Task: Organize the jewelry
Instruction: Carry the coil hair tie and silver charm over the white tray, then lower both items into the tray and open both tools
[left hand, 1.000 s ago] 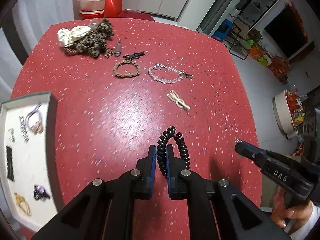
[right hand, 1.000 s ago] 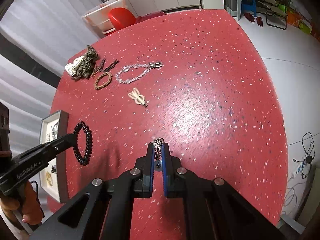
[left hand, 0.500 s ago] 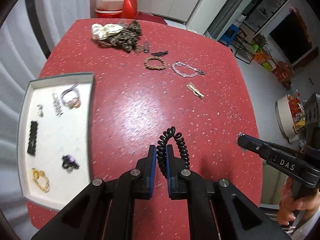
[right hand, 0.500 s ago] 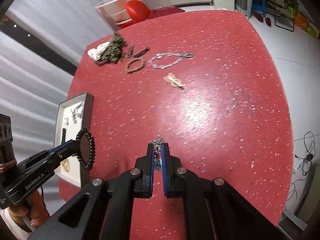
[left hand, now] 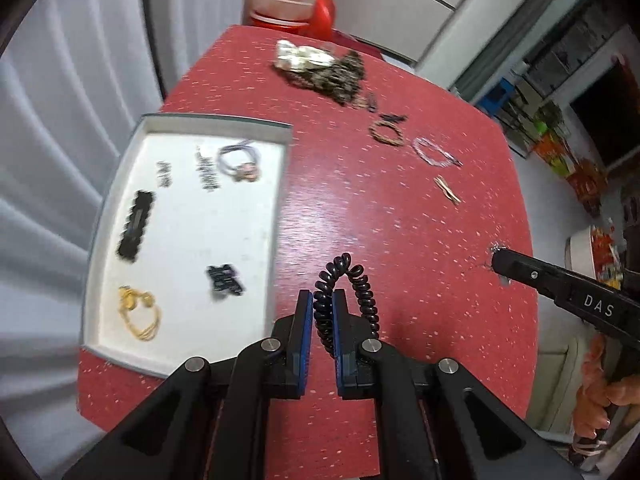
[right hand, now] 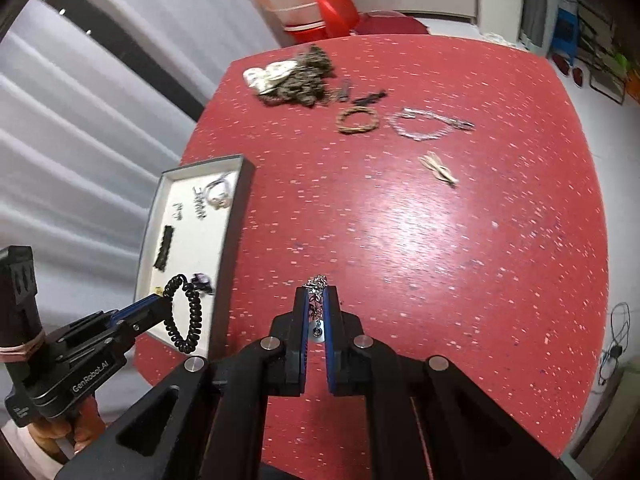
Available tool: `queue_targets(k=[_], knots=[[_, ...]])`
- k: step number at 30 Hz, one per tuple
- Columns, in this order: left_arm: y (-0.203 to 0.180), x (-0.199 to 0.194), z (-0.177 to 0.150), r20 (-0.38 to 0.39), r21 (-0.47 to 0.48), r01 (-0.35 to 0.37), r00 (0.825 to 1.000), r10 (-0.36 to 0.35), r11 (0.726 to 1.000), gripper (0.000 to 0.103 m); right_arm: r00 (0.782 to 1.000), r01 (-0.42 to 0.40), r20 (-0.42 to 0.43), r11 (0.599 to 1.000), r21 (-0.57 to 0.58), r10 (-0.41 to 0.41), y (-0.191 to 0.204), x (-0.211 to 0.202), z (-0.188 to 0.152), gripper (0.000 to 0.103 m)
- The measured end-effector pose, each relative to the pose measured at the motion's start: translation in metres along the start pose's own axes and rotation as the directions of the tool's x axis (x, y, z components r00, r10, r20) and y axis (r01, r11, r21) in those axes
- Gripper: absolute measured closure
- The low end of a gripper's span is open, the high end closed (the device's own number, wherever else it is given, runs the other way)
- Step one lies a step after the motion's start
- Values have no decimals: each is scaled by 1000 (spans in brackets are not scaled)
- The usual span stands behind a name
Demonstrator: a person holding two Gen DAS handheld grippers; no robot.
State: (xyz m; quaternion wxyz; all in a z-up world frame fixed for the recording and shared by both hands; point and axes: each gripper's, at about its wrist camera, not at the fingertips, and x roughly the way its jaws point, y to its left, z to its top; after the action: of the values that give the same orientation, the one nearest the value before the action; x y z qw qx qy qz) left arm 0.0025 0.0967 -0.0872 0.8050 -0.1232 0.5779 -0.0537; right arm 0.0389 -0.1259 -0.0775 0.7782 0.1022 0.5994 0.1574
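Red table [left hand: 400, 220], black coil bracelet [left hand: 348, 288] between left hand-held gripper [left hand: 322, 300] pads.

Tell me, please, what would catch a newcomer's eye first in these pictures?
Probably the black coiled hair tie pinched in the left gripper beside the white tray. Next, the small silver chain clamped in the right gripper above the red table.

Black coil bracelet [left hand: 346, 300] hangs pinched above red table, beside white tray [left hand: 276, 184].
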Motion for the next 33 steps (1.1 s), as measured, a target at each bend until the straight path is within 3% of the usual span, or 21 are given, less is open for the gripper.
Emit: queue_targets(k=[10, 21, 33], knots=[[66, -14, -8, 33, -134, -49, 998, 54, 990, 92, 998, -59, -41, 991, -122, 54, 73, 25, 11, 96], [110, -14, -6, 54, -217, -77, 994, 90, 973, 92, 993, -114, -65, 968, -222, 102, 135, 49, 30, 96], [130, 3, -1, 58, -253, -95, 992, 113, 963, 92, 990, -132, -83, 959, -252, 115, 156, 73, 42, 96]])
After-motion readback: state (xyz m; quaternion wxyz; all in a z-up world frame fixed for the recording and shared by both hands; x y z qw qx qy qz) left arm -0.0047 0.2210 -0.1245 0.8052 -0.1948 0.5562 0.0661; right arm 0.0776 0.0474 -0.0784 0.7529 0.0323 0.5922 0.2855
